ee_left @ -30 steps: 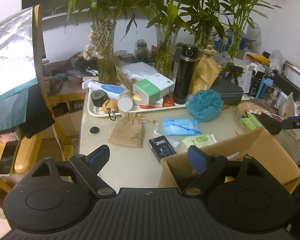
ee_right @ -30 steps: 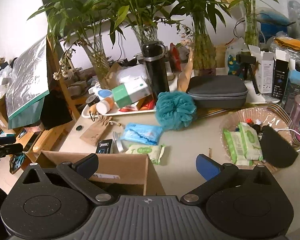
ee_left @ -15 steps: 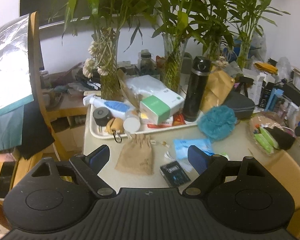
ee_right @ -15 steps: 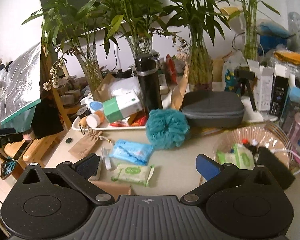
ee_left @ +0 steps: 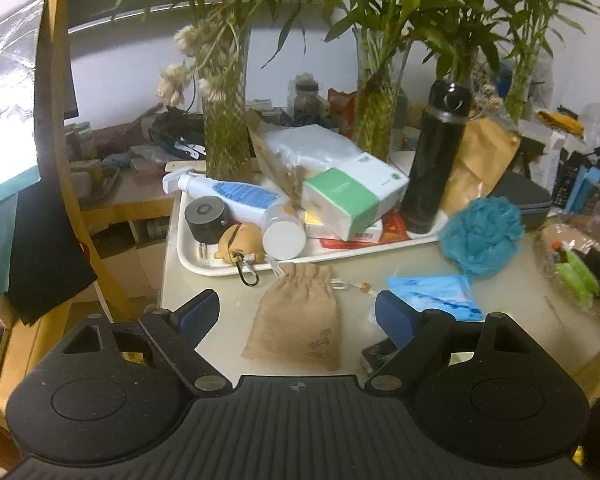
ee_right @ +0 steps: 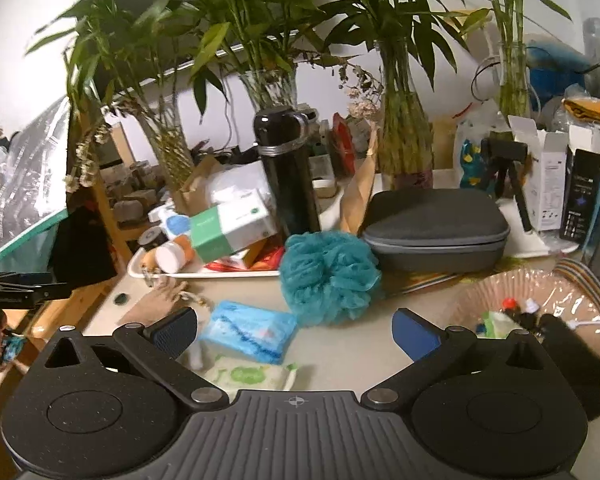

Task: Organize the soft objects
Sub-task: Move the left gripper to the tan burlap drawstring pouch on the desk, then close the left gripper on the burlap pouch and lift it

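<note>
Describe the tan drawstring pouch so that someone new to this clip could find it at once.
Start at the white tray crowded with bottles and boxes. Just in front of its near edge, flat on the tabletop, lies the pouch, left of the blue packet. It is the only burlap-coloured cloth bag, its neck gathered by a cord with a bead.

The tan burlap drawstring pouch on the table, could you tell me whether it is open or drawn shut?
Drawn shut: the tan burlap drawstring pouch has its neck gathered tight, cords trailing sideways.

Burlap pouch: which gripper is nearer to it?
Left. The left gripper is open with the burlap pouch lying between its fingers, untouched. The right gripper, also open, faces the blue pack; the pouch sits off to its left.
</note>
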The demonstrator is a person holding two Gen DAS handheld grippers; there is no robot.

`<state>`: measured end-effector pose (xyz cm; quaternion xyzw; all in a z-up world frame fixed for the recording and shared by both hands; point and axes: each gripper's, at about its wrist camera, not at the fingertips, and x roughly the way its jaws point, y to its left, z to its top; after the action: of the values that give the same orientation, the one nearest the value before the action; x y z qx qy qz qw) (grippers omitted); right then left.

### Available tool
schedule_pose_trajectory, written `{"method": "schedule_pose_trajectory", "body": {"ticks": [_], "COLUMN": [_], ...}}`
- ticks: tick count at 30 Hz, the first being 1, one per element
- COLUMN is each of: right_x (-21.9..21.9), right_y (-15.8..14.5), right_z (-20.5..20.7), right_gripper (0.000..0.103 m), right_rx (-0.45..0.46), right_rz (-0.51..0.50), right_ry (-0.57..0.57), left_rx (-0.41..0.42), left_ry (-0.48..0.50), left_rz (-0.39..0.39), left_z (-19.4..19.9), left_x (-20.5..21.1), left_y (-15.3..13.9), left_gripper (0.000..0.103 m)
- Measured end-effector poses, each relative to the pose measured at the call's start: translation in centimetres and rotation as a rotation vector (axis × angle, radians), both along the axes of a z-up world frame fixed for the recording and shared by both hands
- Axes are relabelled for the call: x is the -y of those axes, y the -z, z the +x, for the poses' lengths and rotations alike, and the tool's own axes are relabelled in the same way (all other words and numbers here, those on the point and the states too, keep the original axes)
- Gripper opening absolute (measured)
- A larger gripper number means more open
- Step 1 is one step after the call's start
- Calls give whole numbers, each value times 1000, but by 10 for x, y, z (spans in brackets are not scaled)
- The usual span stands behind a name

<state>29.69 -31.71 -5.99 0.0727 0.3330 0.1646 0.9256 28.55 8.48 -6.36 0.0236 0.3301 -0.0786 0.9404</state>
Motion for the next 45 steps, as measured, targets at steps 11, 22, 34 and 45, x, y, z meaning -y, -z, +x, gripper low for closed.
{"method": "schedule_pose_trajectory", "body": {"ticks": [11,22,34,45], "right_x": [-1,-7,-17,-12], "right_y": [17,36,41,37], "right_z": [26,48,59,58], "right_gripper": [103,103,103,103], "right_rx": [-14,-45,-87,-80], "right_rz": [-6,-19,-10,2], "right_ry": [38,64,46,74], "left_rx": [-56,-131,-219,-234], "left_ry": [-23,13,-1,-17], "left_rz": [53,77,43,76], "left_z": [40,63,94,104], "left_x": [-5,-4,-10,7], "left_y": [31,60,93,111], "left_gripper": [86,86,59,38]}}
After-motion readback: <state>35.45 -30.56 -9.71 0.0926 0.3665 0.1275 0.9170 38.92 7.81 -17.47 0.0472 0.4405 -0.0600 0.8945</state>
